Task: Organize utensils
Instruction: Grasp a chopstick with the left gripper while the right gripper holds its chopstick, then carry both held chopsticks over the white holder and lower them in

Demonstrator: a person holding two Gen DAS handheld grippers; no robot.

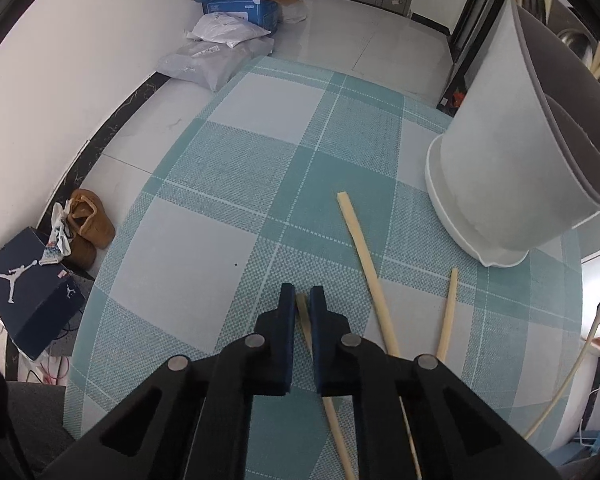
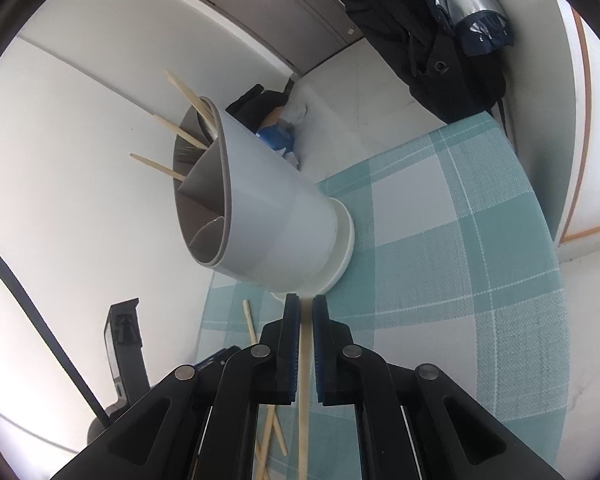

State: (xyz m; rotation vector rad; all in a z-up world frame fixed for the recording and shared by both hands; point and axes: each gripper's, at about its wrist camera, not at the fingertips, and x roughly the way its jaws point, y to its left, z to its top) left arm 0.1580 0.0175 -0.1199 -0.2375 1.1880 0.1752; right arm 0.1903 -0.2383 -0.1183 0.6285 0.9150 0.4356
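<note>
Both tools clamped on a chopstick each: left tool (image 1: 303, 300) pinches one (image 1: 305, 320) low on the tabletop (image 1: 220, 220), right tool (image 2: 306, 308) holds its chopstick (image 2: 305, 360) lengthwise, tip toward the utensil holder (image 2: 268, 216) just ahead, so right goes first.

The holder (image 1: 512, 152) stands on the tabletop (image 1: 228, 184), at its far right in the left wrist view. Chopsticks (image 2: 180, 130) stick out of the holder's back compartments; its near compartments show nothing inside. Three more chopsticks lie on the tabletop before the holder: one (image 1: 364, 264) just left of its base, one (image 1: 448, 312) nearer, and one (image 1: 302, 312) further left, between the left tongs (image 1: 303, 300). Boxes (image 1: 240, 8) and shoes (image 1: 88, 224) sit on the floor, left of the holder.
</note>
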